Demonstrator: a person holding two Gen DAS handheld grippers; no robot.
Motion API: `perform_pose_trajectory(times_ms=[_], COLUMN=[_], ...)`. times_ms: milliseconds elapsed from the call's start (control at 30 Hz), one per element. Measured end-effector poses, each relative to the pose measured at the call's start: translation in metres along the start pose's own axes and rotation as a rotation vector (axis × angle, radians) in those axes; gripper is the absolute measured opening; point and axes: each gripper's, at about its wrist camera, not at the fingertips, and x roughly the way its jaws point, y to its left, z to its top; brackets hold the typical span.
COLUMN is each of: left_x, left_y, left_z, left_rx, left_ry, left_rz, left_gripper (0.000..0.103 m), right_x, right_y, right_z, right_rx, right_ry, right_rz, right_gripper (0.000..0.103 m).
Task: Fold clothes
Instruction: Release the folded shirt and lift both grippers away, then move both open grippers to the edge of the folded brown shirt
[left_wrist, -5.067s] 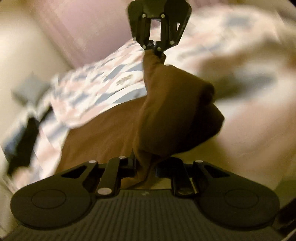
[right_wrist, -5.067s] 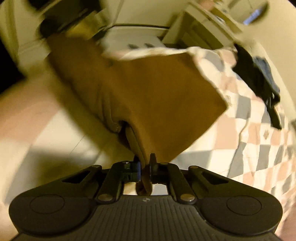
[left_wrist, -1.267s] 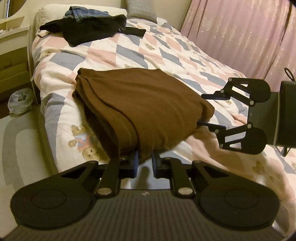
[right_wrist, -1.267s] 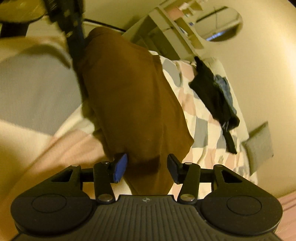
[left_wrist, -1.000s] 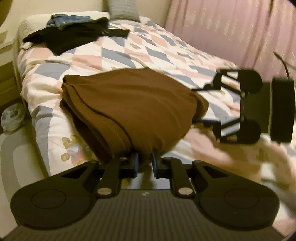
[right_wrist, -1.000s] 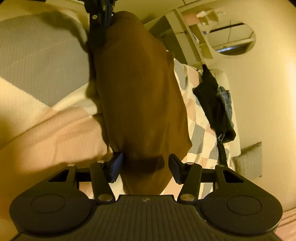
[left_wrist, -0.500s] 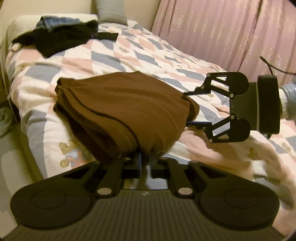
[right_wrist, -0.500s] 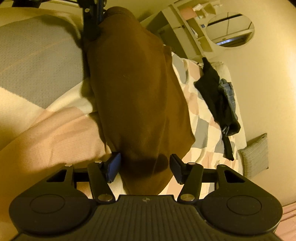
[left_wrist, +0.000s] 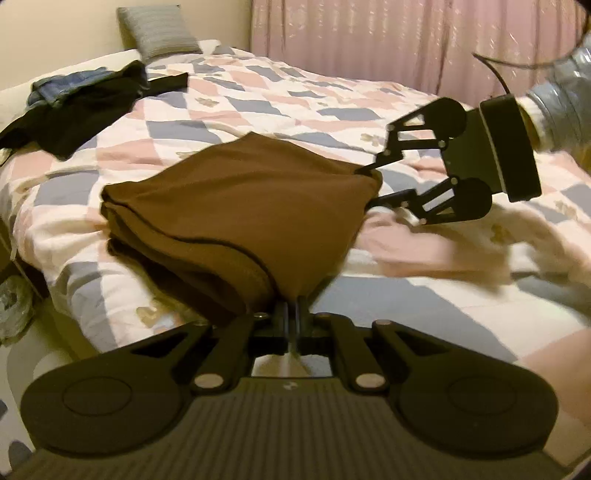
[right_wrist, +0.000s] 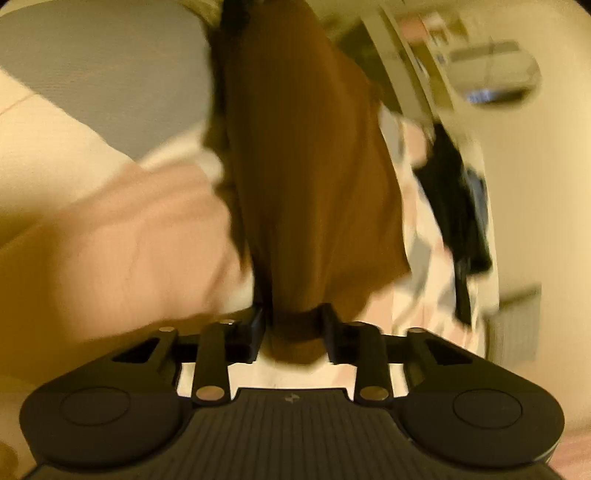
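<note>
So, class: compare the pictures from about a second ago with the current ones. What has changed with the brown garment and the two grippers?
The left gripper has shut its jaws fully on the near corner of the brown garment. The right gripper has narrowed its jaws around the other corner, with fabric bunched between them. Unchanged: the garment lies folded on the checked quilt, and the dark clothes sit near the pillow.

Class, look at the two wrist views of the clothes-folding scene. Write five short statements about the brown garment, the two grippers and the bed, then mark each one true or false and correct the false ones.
1. The left gripper is shut on the brown garment. True.
2. The right gripper is far from the garment. False: its fingers straddle a corner.
3. The garment lies on a wooden table. False: on the checked quilt.
4. Dark clothes lie near the grey pillow. True.
5. The curtain is green. False: pink.
</note>
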Motion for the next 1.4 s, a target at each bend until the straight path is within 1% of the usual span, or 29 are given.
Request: perform_pose_trajectory(times_ms=[33,67,133,167,200,267,300,333,367,433,500,533,600,633,667,733,767,833,900,967,1000,1067,1100,1167,1200,1233,1300,1367,1400], left_x=[-0.002,-0.003,-0.011,-0.018,-0.028,-0.047,-0.050,-0.047,-0.040,-0.015,0.015,0.028,0.039,0.037,0.033,0.025,0.020,0.014,0.017,0.035,0.047,0.074,0.085,0.084,0.081,0.075,0.059,0.056,0.060], left_y=[0.001,0.002,0.005,0.006,0.007,0.006,0.004,0.002,0.000,0.002,0.006,0.008,0.011,0.012,0.015,0.026,0.032,0.045,0.052,0.054,0.054,0.061,0.065,0.071,0.074,0.077,0.081,0.077,0.074], left_z=[-0.001,-0.003,-0.005,-0.002,0.005,0.025,0.036,0.047,0.056,0.066,0.062,0.057,0.042,0.037,0.035,0.039,0.044,0.060,0.076,0.088,0.091,0.088,0.086,0.091,0.095,0.099,0.109,0.117,0.119], left_rx=[-0.005,-0.011,-0.043,-0.069,-0.103,-0.159,-0.164,-0.158,-0.151,-0.148,-0.157,-0.159,-0.159,-0.158,-0.160,-0.189,-0.208,-0.249,-0.248,-0.187,-0.166,-0.142,-0.134,-0.148,-0.159,-0.180,-0.238,-0.228,-0.208], left_ry=[0.018,0.040,0.076,0.072,0.044,-0.031,-0.063,-0.089,-0.107,-0.089,-0.018,0.021,0.072,0.078,0.083,0.083,0.073,0.021,-0.017,-0.012,0.006,0.069,0.094,0.094,0.088,0.078,0.049,0.045,0.055], left_rz=[0.020,0.037,0.056,0.057,0.048,0.039,0.046,0.061,0.078,0.115,0.163,0.190,0.235,0.254,0.268,0.288,0.295,0.281,0.263,0.259,0.257,0.277,0.291,0.325,0.342,0.352,0.340,0.323,0.327], left_gripper=[0.000,0.000,0.000,0.000,0.000,0.001,0.003,0.004,0.004,0.004,0.005,0.005,0.007,0.007,0.007,0.007,0.007,0.007,0.007,0.009,0.010,0.013,0.013,0.012,0.012,0.012,0.012,0.013,0.014], right_x=[-0.002,-0.004,-0.006,-0.009,-0.013,-0.022,-0.023,-0.020,-0.013,0.004,0.025,0.035,0.053,0.062,0.071,0.076,0.074,0.066,0.064,0.067,0.072,0.089,0.098,0.105,0.102,0.099,0.089,0.084,0.083], right_y=[-0.007,-0.018,-0.045,-0.059,-0.075,-0.102,-0.111,-0.116,-0.120,-0.124,-0.123,-0.124,-0.126,-0.128,-0.129,-0.141,-0.147,-0.157,-0.157,-0.154,-0.150,-0.142,-0.143,-0.151,-0.155,-0.160,-0.168,-0.170,-0.168], right_z=[-0.002,-0.005,-0.012,-0.016,-0.020,-0.030,-0.033,-0.033,-0.029,-0.016,-0.003,-0.003,-0.012,-0.016,-0.020,-0.033,-0.036,-0.032,-0.023,-0.011,-0.004,0.000,-0.002,-0.009,-0.011,-0.012,-0.016,-0.015,-0.012], right_rx=[0.062,0.159,0.388,0.512,0.656,0.962,1.084,1.175,1.227,1.239,1.216,1.208,1.200,1.196,1.191,1.256,1.272,1.264,1.250,1.215,1.180,1.133,1.141,1.187,1.204,1.221,1.261,1.289,1.281], right_ry=[0.029,0.064,0.126,0.139,0.131,0.038,-0.012,-0.055,-0.083,-0.122,-0.126,-0.111,-0.068,-0.046,-0.024,-0.008,-0.015,-0.067,-0.115,-0.136,-0.120,-0.039,-0.013,0.009,0.013,0.018,-0.035,-0.107,-0.131], right_rz=[0.019,0.047,0.105,0.132,0.155,0.224,0.268,0.310,0.335,0.354,0.386,0.377,0.327,0.302,0.277,0.257,0.241,0.212,0.253,0.291,0.296,0.266,0.257,0.238,0.213,0.188,0.185,0.236,0.276], right_gripper=[0.032,0.029,0.026,0.026,0.026,0.027,0.027,0.027,0.027,0.027,0.026,0.023,0.013,0.000,0.000,0.000,0.008,0.011,0.010,0.010,0.010,0.009,0.000,0.000,0.003,0.017,0.018,0.018,0.021])
